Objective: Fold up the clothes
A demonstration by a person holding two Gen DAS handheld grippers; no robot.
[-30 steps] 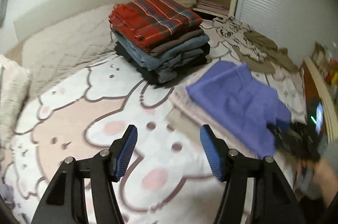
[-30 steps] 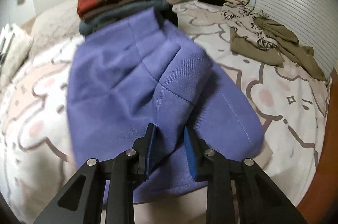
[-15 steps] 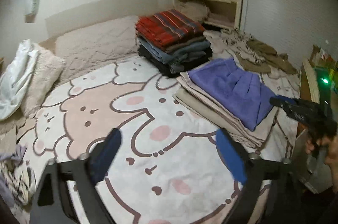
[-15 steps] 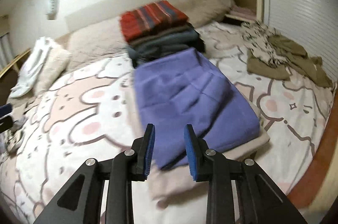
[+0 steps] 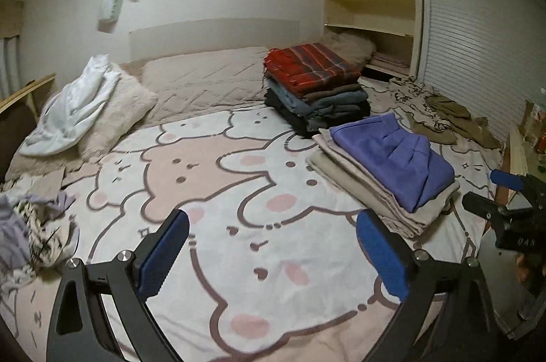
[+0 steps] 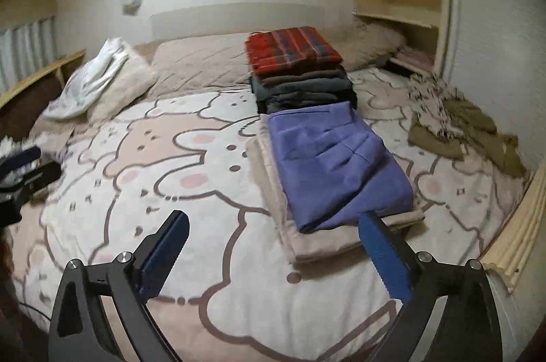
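Both tongs are empty: the left gripper (image 5: 271,254) stands spread wide over bare bedspread (image 5: 211,191), and the right gripper (image 6: 273,254) has its jaws opening at this moment, nothing between them, where a second ago they were nipped onto the purple fabric. So that is the release. The folded purple garment (image 6: 336,164) now lies flat on top of the beige folded pile (image 6: 307,246), just in front of the taller stack topped by the red plaid piece (image 6: 293,49), and both cameras have pulled back from a close view of the cloth to a wide look across the bed. One more item looks finished and stacked (neatly enough, edges roughly square with the beige beneath). Beyond that stack to its right, the crumpled olive and patterned clothes (image 6: 457,126) are unfolded, and far to its left, at the bed's near edge, sits another rumpled heap (image 5: 37,225), so I judge the next fetch comes from one of those.
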